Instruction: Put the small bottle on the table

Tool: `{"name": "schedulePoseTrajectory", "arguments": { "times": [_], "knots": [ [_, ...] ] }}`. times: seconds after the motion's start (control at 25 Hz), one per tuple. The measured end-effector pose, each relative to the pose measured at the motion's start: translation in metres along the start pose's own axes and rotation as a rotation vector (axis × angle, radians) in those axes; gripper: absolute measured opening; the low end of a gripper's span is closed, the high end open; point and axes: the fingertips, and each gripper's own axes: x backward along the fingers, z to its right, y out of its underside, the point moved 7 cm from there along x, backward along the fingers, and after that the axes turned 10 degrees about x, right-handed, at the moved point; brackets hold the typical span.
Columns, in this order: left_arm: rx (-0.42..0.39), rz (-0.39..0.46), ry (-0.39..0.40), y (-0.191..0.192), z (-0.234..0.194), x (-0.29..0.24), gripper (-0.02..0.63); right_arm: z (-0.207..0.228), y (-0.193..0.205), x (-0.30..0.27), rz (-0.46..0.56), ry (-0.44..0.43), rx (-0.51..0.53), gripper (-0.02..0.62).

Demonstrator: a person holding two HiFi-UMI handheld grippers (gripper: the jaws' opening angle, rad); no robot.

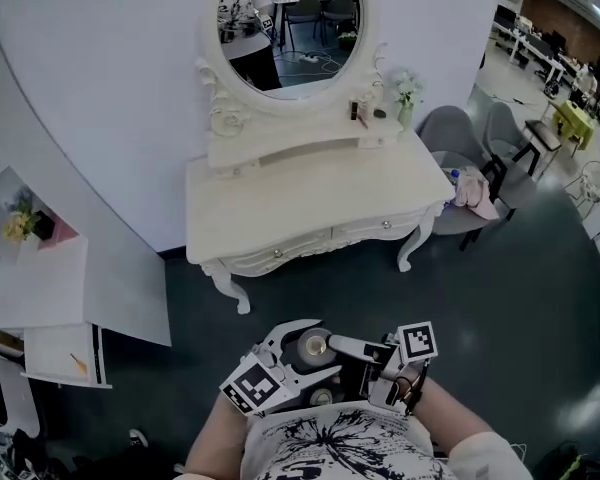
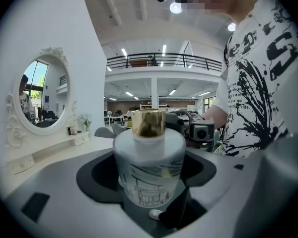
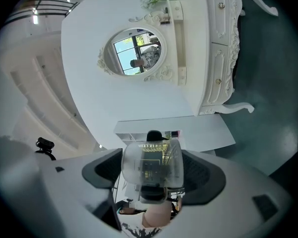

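Note:
The small bottle (image 1: 308,349), white with a line drawing and a gold cap, is held close to the person's chest between both grippers. My left gripper (image 1: 292,353) grips its body from the left. In the left gripper view the bottle (image 2: 149,167) fills the gap between the jaws. My right gripper (image 1: 358,352) meets it from the right, and in the right gripper view the bottle (image 3: 152,165) sits between the dark pads. The white dressing table (image 1: 310,193) stands ahead across the dark floor, about a step away.
An oval mirror (image 1: 290,23) rises behind the table, with a narrow shelf carrying small items and a flower vase (image 1: 405,90). Grey chairs (image 1: 452,133) stand right of the table. A low white shelf unit (image 1: 50,298) stands at the left.

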Motion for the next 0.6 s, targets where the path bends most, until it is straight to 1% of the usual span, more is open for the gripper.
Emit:
{"name": "schedulePoseTrajectory", "arguments": {
  "times": [0.12,0.28,0.6],
  "knots": [
    [0.012,-0.005,-0.022,-0.003,-0.026,-0.012,0.35,0.011,-0.028,-0.007,-0.022,-0.006,-0.015,0.37],
    [0.029,-0.003,-0.067,-0.012,-0.065,-0.037,0.35,0.024,-0.078,-0.01,-0.064,-0.013,-0.024,0.37],
    [0.054,0.008,-0.182,-0.051,-0.144,-0.108,0.35,0.037,-0.201,-0.005,-0.176,-0.037,-0.035,0.37]
  ]
}}
